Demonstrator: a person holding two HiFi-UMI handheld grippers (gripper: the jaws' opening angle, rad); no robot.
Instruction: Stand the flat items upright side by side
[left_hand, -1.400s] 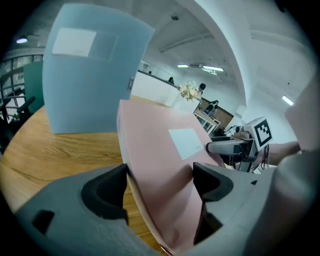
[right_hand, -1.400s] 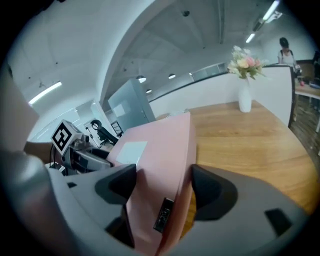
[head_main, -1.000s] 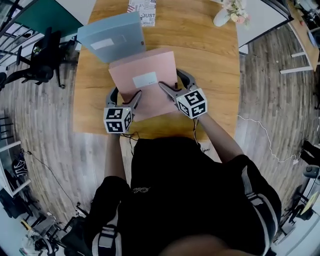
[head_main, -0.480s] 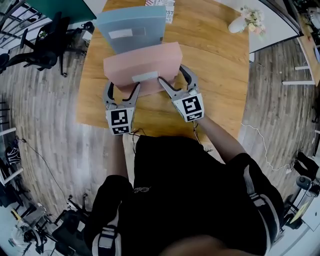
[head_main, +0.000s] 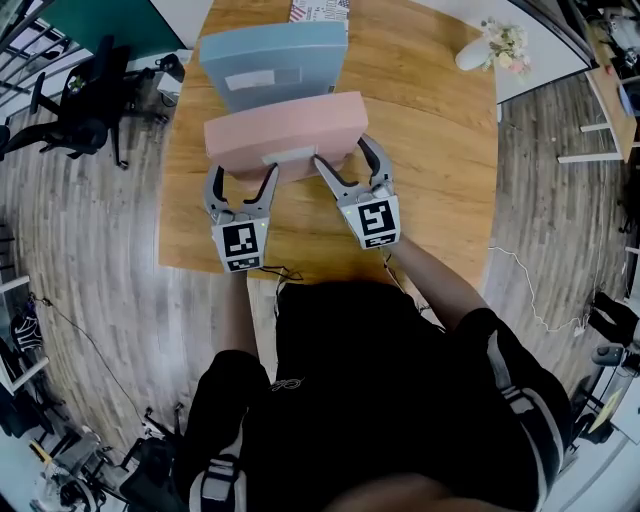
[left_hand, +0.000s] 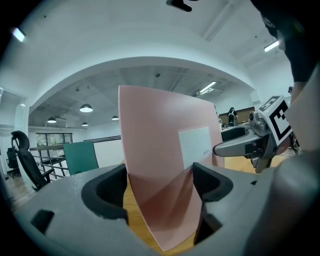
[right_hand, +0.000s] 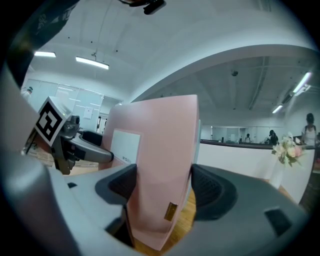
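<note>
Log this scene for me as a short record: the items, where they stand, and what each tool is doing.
surface: wooden table
pink folder: near upright, white label facing the person
blue folder: standing just behind the pink one; whether they touch cannot be told
left tool: closed on the pink folder's left end
right tool: closed on the pink folder's right end
other: vase of flowers near the table's far right corner
</note>
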